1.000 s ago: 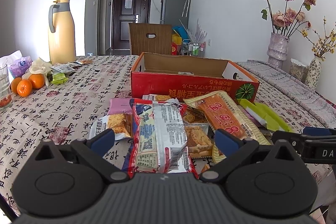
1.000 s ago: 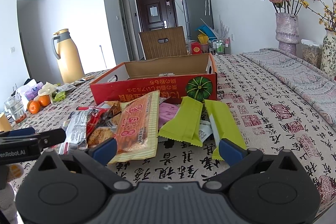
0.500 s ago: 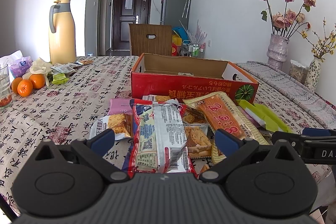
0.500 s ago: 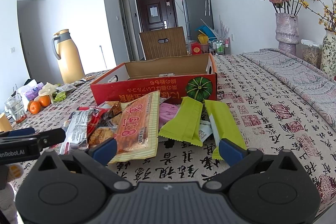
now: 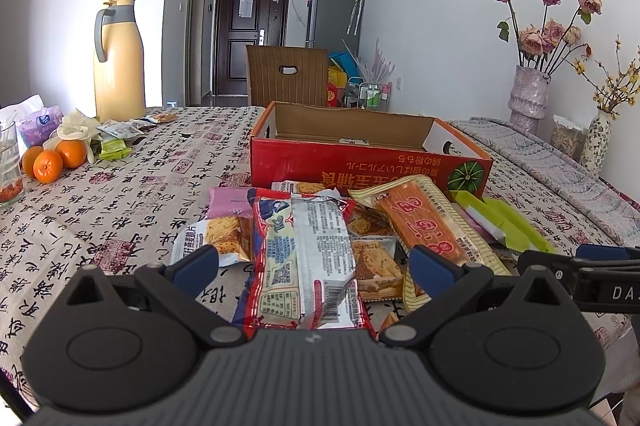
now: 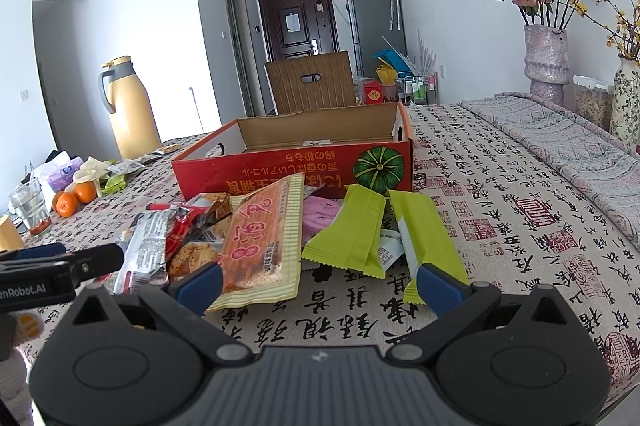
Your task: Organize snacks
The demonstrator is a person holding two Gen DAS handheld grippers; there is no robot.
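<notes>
A pile of snack packets lies on the patterned tablecloth in front of an open red cardboard box. A red and silver packet lies between the open fingers of my left gripper, untouched. Beside it lie an orange striped packet, cracker packets, a pink packet and two green packets. My right gripper is open and empty, low over the cloth just before the orange and green packets. Each gripper shows at the edge of the other's view.
A yellow thermos jug, oranges, a glass and small packets sit at the left. Vases with dried flowers and a jar stand at the right. A wooden chair stands behind the table.
</notes>
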